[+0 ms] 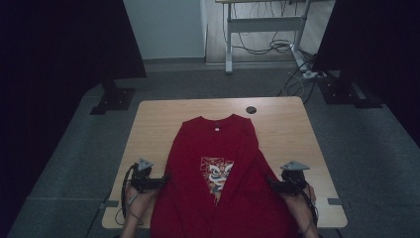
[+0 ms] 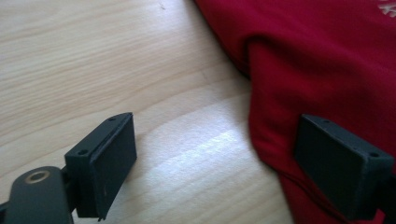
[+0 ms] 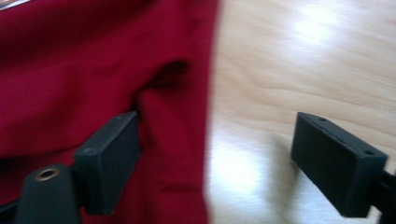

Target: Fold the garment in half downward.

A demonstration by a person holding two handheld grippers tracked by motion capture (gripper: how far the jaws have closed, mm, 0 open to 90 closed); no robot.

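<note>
A red T-shirt [image 1: 218,148] lies face up on the wooden table [image 1: 153,119], collar toward the far side, with a printed picture [image 1: 216,173] on its chest. Its near hem hangs over the front edge. My left gripper [image 1: 165,179] rests at the shirt's left edge and points inward. In the left gripper view the left gripper [image 2: 219,128] is open, one jaw over bare wood and the other over the red cloth [image 2: 327,70]. My right gripper [image 1: 271,184] mirrors it at the right edge. The right gripper [image 3: 217,126] is open astride the shirt's edge [image 3: 177,140], pinching nothing.
A small round black grommet [image 1: 251,109] sits in the table's far side. Dark panels on stands [image 1: 114,96] flank the table at left and right. Behind it stand a desk frame [image 1: 229,44] and loose cables [image 1: 297,74] on the floor.
</note>
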